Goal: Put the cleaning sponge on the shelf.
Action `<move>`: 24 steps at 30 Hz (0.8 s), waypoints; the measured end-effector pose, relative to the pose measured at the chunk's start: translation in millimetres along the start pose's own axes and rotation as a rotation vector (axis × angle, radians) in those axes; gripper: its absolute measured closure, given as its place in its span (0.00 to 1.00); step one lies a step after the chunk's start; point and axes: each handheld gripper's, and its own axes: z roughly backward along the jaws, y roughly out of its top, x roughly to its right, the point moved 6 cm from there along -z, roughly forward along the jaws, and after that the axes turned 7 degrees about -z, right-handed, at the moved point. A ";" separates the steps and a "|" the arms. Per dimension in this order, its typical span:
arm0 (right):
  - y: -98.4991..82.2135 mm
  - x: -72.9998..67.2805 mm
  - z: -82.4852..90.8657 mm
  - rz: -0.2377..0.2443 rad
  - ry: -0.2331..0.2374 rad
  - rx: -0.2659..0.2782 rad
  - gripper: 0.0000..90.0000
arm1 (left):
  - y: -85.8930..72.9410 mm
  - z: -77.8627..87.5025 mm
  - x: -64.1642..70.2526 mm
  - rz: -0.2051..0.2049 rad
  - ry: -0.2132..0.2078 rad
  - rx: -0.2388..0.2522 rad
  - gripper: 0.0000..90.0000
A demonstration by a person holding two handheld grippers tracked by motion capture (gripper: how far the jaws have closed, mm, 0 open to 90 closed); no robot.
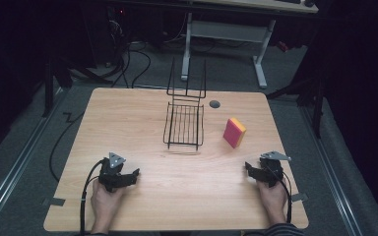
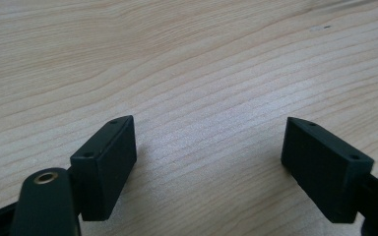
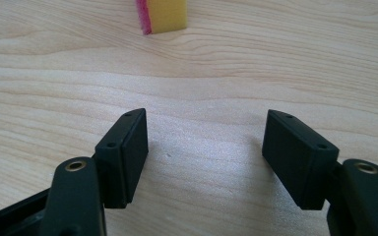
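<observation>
A pink and yellow sponge stands on edge on the wooden table, right of centre. A black wire rack sits at the table's middle, its tall back toward the far edge. My left gripper rests low over the table near the front left, held by a hand; its jaws stand wide apart over bare wood. My right gripper rests near the front right, open, with nothing between its jaws. In the right gripper view the sponge lies ahead of the jaws, well apart from them.
A round grey cable hole lies behind the rack, near the far edge. A white-legged desk stands on the floor beyond the table. Cables run over the floor at the left. Bare wood stretches between the two grippers.
</observation>
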 end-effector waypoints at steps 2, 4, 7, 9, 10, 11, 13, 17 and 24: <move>-0.1 -0.4 -0.1 -0.002 0.001 0.001 0.38 | 0.0 0.0 0.0 0.000 0.000 0.000 0.24; -0.2 -0.4 0.3 0.001 0.001 -0.001 0.38 | 0.0 0.0 0.0 0.000 -0.001 0.000 0.24; -0.2 -0.7 0.1 0.008 0.002 0.002 0.38 | 0.0 0.1 0.0 0.000 -0.001 0.000 0.24; -0.5 -1.5 0.4 0.007 0.002 0.001 0.39 | 0.0 0.1 0.0 0.000 -0.001 0.000 0.24; -0.5 -1.7 0.3 0.009 0.004 0.002 0.38 | 0.0 0.1 -0.1 0.000 -0.001 0.000 0.24; -0.5 -1.7 0.3 0.009 0.005 0.002 0.38 | 0.0 0.1 -0.1 0.000 -0.001 0.000 0.24; -0.5 -1.7 0.3 0.009 0.005 0.002 0.38 | 0.0 0.0 0.0 0.001 -0.001 0.001 0.24; -0.5 -1.5 0.3 0.009 0.006 0.001 0.38 | 0.1 0.0 -0.1 0.002 -0.001 0.001 0.24; -0.5 -1.5 0.3 0.009 0.008 0.000 0.38 | 0.1 0.0 -0.1 0.002 -0.002 0.001 0.24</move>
